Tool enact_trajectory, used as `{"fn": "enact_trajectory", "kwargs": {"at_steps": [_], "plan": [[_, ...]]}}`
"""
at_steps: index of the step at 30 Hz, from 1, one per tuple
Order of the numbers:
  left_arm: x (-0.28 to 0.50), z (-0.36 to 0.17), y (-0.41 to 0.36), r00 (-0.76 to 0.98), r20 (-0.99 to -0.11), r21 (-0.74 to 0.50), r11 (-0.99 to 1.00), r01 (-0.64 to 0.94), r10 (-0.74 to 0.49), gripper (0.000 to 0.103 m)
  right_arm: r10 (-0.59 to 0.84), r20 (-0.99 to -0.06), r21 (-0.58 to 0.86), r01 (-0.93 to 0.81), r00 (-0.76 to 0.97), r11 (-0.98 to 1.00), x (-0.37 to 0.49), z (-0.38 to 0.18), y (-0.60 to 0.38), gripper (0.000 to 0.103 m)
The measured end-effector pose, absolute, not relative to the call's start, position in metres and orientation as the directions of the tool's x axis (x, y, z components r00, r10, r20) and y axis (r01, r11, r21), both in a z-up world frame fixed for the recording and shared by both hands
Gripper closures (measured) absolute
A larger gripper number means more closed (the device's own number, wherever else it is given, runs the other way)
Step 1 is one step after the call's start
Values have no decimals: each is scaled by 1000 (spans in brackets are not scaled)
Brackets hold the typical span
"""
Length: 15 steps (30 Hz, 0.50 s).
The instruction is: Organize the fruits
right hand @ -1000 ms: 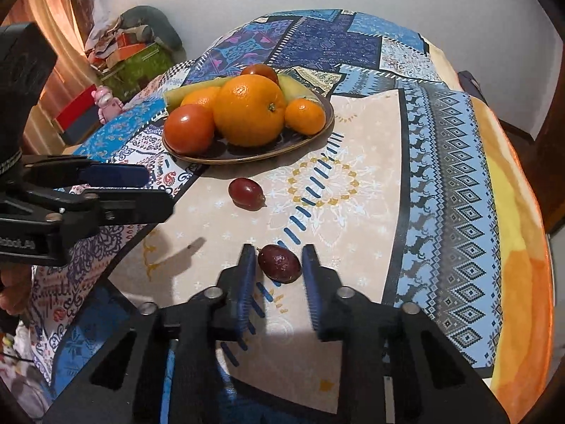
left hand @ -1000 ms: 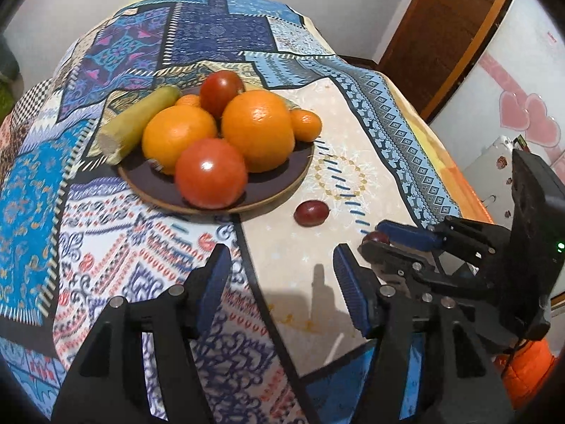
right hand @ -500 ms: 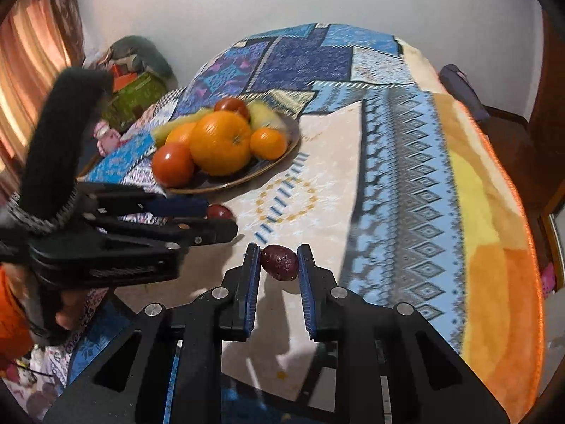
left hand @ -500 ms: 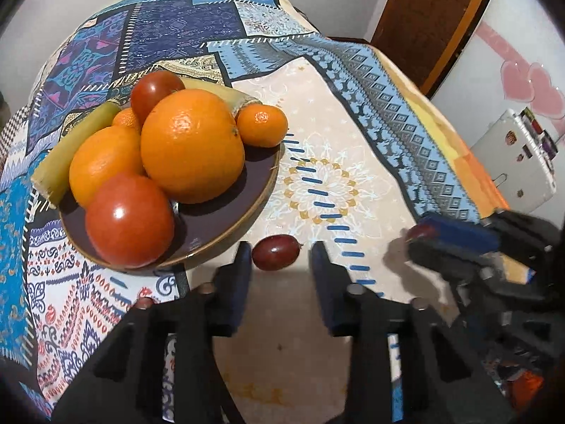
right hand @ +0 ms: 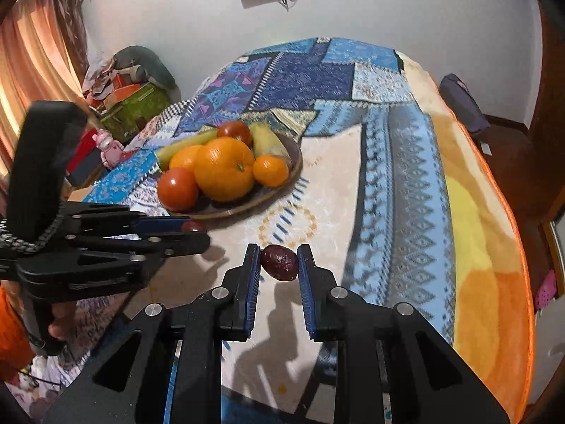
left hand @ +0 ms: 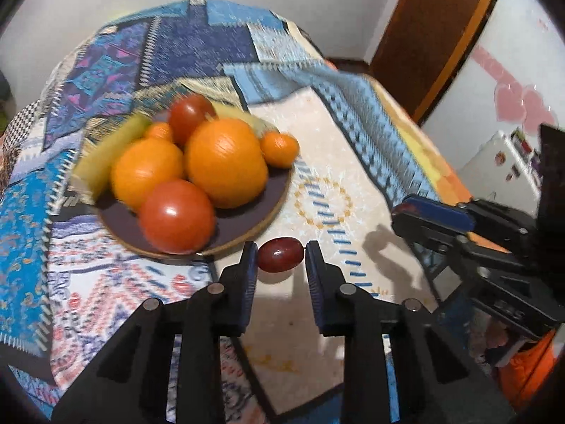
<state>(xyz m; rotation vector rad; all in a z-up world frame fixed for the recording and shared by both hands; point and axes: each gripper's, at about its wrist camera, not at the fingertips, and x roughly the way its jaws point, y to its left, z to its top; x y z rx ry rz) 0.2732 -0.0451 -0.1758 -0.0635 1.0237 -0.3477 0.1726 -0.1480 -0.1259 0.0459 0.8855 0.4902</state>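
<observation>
A dark brown plate [left hand: 247, 219] [right hand: 282, 183] on the patterned cloth holds oranges, tomatoes and pale green fruit. My left gripper [left hand: 280, 258] is shut on a smooth dark red grape-like fruit [left hand: 280, 255], lifted just in front of the plate's near rim. My right gripper [right hand: 279, 259] is shut on a duller, wrinkled dark red fruit [right hand: 279, 262] and holds it above the table, right of the left gripper. In the right wrist view the left gripper [right hand: 187, 228] shows at the left with its red fruit [right hand: 192, 226] between the fingers.
The table [right hand: 406, 194] is covered with a blue patchwork cloth with an orange edge at the right. A wooden door [left hand: 434, 35] and a white fridge [left hand: 505, 166] stand to the right. Boxes and clutter [right hand: 130, 99] lie beyond the table's left side.
My left gripper closed on the smooth red fruit beside the plate and lifted it. My right gripper rose further from the table with its wrinkled fruit.
</observation>
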Motion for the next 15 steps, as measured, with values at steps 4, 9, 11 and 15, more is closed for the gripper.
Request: {"fn": "enact_trajectory", "kwargs": {"at_steps": [4,9,11,15], "plan": [[269,-151,-23,530,-791,-220,950,220,-306,76,444,-713,232,-415,543,880,184,-116,-135,83],[273,-136,9,589,-765,-206,965,160,-261,76,472,-697,229,-456,540,860,197,-112,-110,83],[277,-138,23,595,-767,-204,970,132,-242,76,479,-701,229,-471,528,852,201,-115,-100,83],[285,-152,43,580,-785,-206,975,88,-218,76,486,-720,225,-497,495,838,208,-127,-79,83]]}}
